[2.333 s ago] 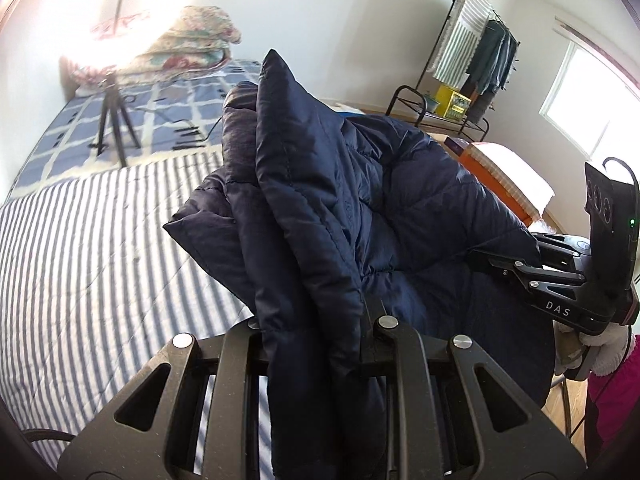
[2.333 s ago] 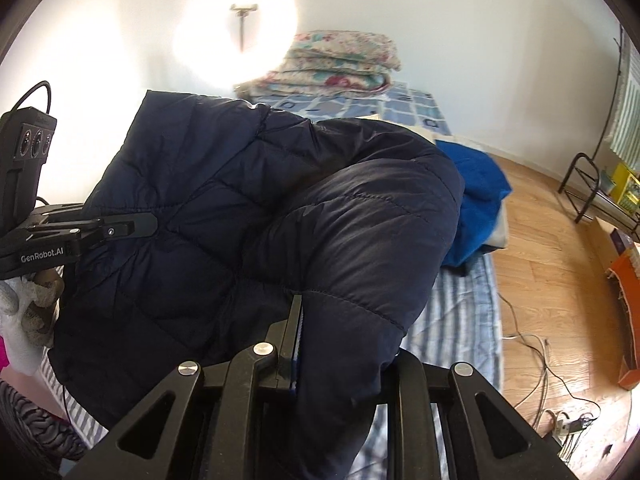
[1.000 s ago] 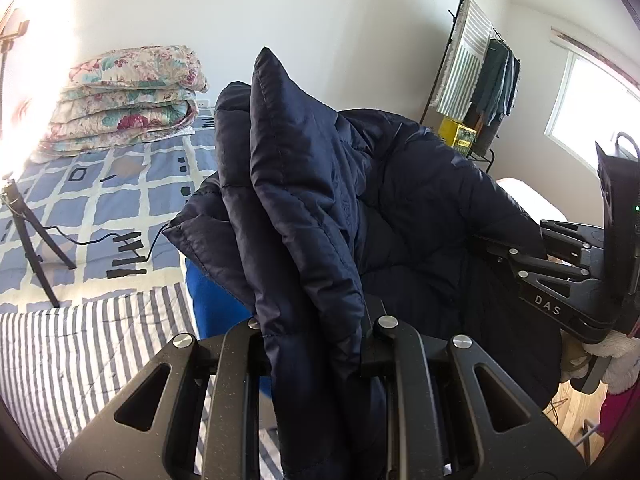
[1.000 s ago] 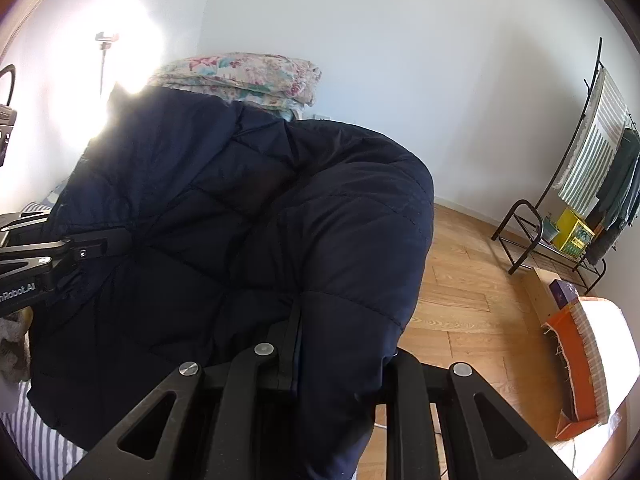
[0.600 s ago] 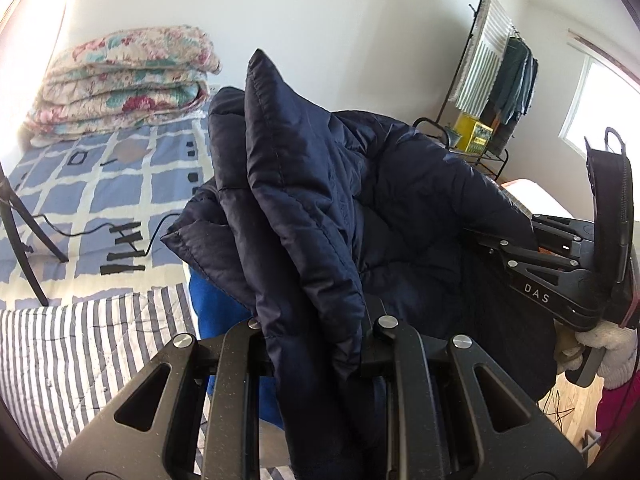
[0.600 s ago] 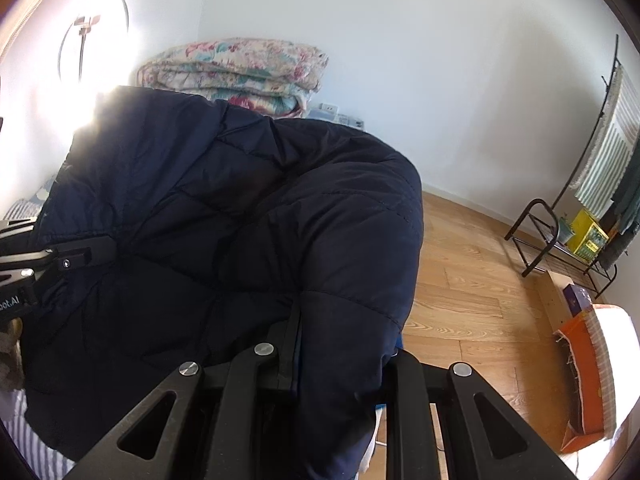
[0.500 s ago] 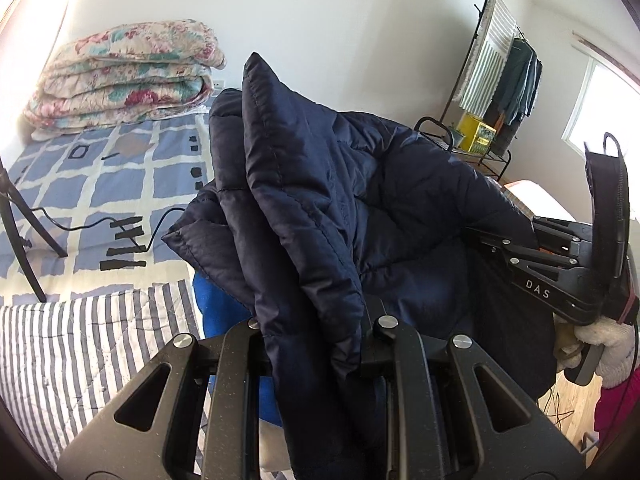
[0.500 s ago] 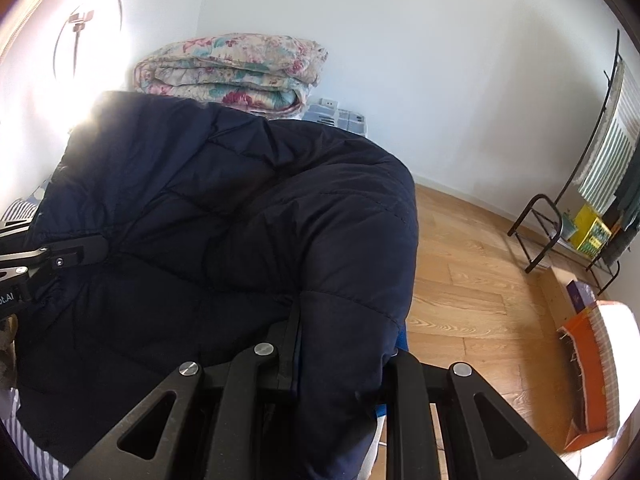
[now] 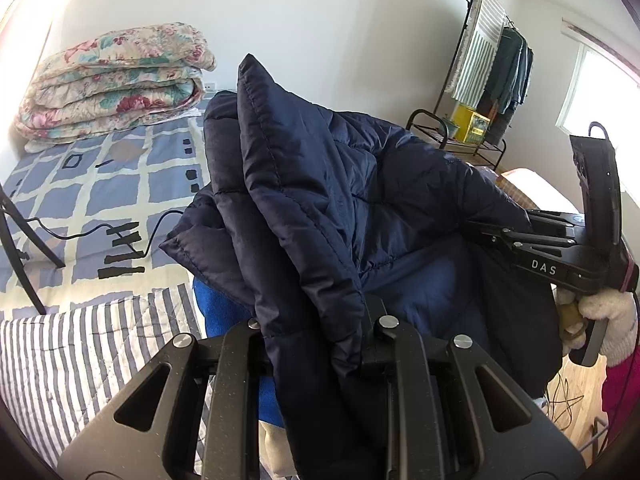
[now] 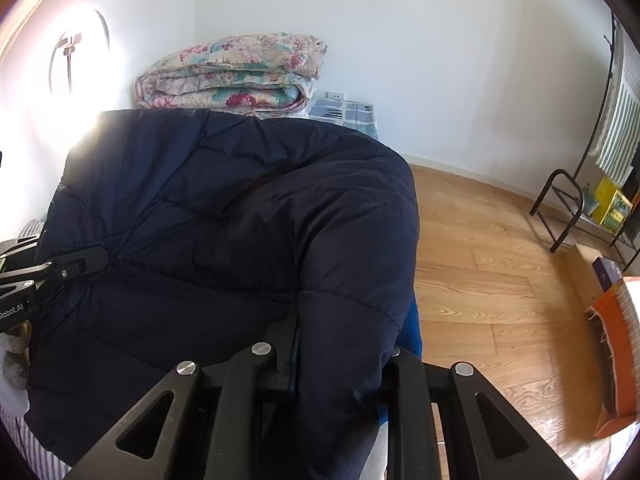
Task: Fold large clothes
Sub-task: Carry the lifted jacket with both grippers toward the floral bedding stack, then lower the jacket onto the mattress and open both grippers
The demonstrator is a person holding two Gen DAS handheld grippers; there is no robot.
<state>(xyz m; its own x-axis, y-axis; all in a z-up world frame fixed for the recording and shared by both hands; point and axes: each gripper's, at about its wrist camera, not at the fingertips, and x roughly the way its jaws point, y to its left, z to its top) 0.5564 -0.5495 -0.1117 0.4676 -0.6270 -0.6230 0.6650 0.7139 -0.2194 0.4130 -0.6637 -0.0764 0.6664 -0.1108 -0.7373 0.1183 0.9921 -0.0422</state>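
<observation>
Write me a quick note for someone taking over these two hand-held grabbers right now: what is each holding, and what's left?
Left gripper: shut on the dark navy quilted puffer jacket.
Right gripper: shut on the same jacket, another bunched part.
The jacket hangs in the air between them, above the striped bedspread and a bright blue garment.
Done: jacket gathered and lifted.
Left: lay it down, finish folding.

The quilted jacket (image 9: 360,200) is dark navy, the garment under it (image 9: 224,312) bright blue. Both grippers are matt black. At nine o'clock lies a blue-and-white striped sheet (image 9: 80,356); at ten, a blue-and-cream checked cover (image 9: 120,184) and floral pink-teal quilts (image 9: 112,76). The glove (image 9: 612,320) at three looks cream.
</observation>
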